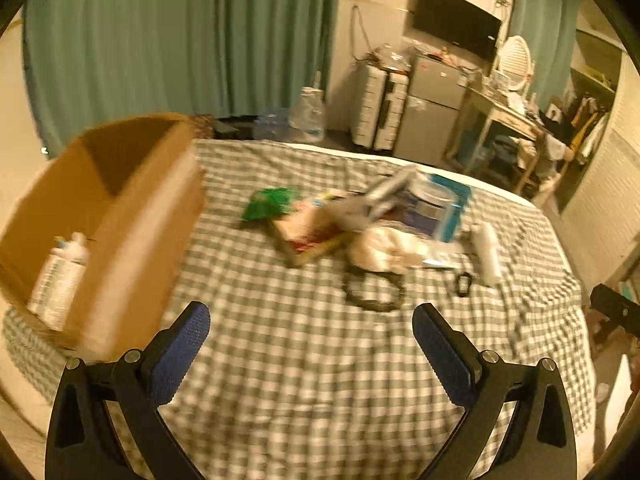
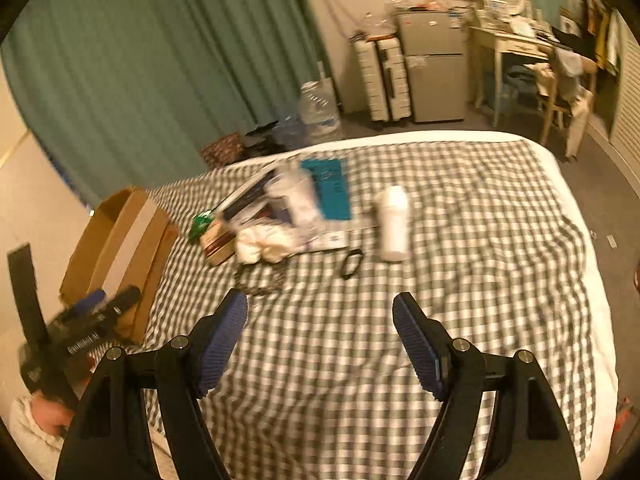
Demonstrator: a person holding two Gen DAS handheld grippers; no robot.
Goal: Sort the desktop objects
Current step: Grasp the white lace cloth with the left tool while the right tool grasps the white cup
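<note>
Cardboard box (image 1: 120,216) sits at the bed's left edge with a white bottle (image 1: 60,276) inside; the remaining clutter (image 1: 360,224) is heaped mid-way across the checked bedspread (image 1: 280,360). Left gripper (image 1: 310,356) and right gripper (image 2: 320,344) both hang empty, jaws apart, above the cloth.

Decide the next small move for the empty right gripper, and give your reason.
Probably reach forward to the white bottle: the right gripper is open and empty, that bottle lies apart from the pile, and the cardboard box already holds one.
</note>
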